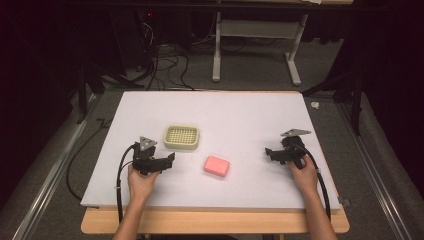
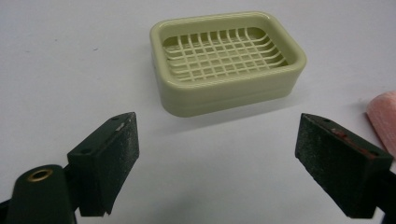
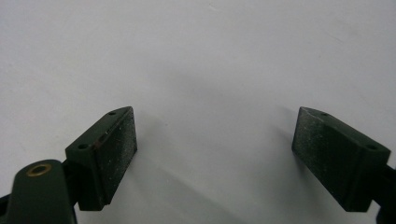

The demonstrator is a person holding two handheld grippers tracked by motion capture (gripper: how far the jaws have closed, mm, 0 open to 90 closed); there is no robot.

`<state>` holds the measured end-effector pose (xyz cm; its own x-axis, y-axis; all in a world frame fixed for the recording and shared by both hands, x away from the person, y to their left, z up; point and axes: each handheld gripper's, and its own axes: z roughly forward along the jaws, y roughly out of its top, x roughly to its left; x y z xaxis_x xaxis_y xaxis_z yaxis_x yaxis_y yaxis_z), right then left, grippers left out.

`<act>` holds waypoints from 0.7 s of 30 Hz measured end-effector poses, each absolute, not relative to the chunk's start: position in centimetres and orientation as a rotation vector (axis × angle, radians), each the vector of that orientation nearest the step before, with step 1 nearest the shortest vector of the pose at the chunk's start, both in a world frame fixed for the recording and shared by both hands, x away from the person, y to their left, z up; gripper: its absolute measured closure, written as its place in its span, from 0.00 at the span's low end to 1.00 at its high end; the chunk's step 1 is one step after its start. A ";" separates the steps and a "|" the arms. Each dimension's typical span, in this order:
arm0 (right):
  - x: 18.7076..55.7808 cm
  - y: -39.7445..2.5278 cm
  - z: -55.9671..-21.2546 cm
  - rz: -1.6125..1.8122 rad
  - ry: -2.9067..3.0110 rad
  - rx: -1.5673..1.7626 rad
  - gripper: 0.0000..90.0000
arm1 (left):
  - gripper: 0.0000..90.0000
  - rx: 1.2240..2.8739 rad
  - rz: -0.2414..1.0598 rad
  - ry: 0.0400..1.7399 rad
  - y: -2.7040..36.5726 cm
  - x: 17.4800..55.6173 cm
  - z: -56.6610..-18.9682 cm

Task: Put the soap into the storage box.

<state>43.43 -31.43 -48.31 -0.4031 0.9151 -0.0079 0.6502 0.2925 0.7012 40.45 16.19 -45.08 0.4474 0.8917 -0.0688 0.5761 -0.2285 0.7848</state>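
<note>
Left gripper view: pink soap (image 2: 385,117) edge-cropped.

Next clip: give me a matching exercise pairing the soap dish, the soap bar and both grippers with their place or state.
Things:
1. pale green plastic soap dish with grid insert
2. pink rounded soap bar
3. left gripper
4. right gripper

Descriptions:
A. open, over bare white board at the right
B. empty, upright on the board
C. open, facing the dish
D. lying between the two grippers

Pairs: 1-B, 2-D, 3-C, 4-A

I count one green soap dish (image 1: 181,137), one pink soap bar (image 1: 216,166) just right of the dish and nearer me, and my two grippers, left (image 1: 171,158) and right (image 1: 268,152), either side of the dish.
</note>
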 end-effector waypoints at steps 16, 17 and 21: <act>43.4 -31.4 -48.3 0.877 2.158 1.401 0.16 | 0.16 1.946 0.478 1.159 13.4 39.7 -44.2; 43.4 -31.4 -48.3 0.877 2.158 1.401 0.16 | 0.16 1.946 0.474 1.157 13.2 39.7 -44.2; 43.4 -31.4 -48.3 0.877 2.158 1.401 0.16 | 0.16 1.942 0.462 1.152 12.5 39.6 -44.2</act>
